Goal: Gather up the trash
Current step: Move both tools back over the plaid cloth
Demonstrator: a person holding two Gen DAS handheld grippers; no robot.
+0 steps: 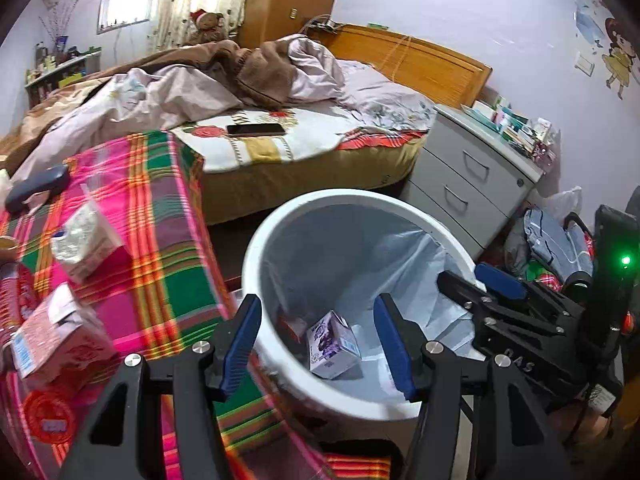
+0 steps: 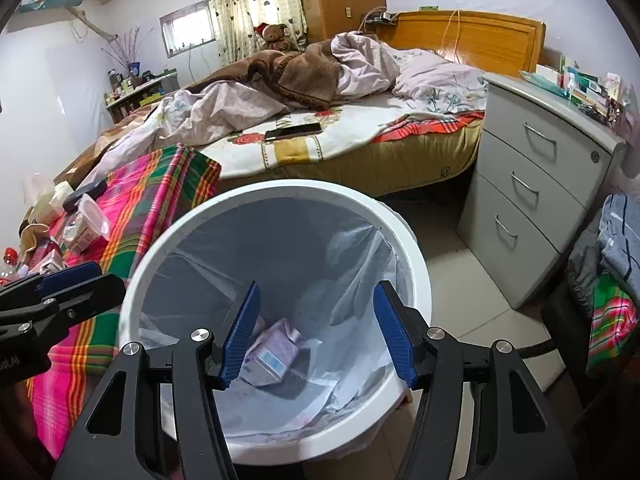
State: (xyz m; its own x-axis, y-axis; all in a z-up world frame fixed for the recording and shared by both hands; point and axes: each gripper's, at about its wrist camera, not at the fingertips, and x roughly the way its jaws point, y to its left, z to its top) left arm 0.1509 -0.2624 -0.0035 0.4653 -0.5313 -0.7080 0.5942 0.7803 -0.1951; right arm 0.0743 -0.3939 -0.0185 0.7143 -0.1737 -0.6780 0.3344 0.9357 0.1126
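A white trash bin lined with a clear bag stands on the floor beside a table with a plaid cloth. My left gripper hangs open over the bin's near rim; a purple drink carton lies below it on the bin's bottom, untouched. My right gripper is open above the bin too, with a pinkish carton and crumpled wrappers far below it. Each gripper shows in the other's view, the right gripper and the left gripper. A pink carton and a clear packet rest on the cloth.
A dark case lies at the table's far end. Behind the bin is an unmade bed with a phone on it. A grey drawer cabinet stands to the right, and heaped clothes lie beside it.
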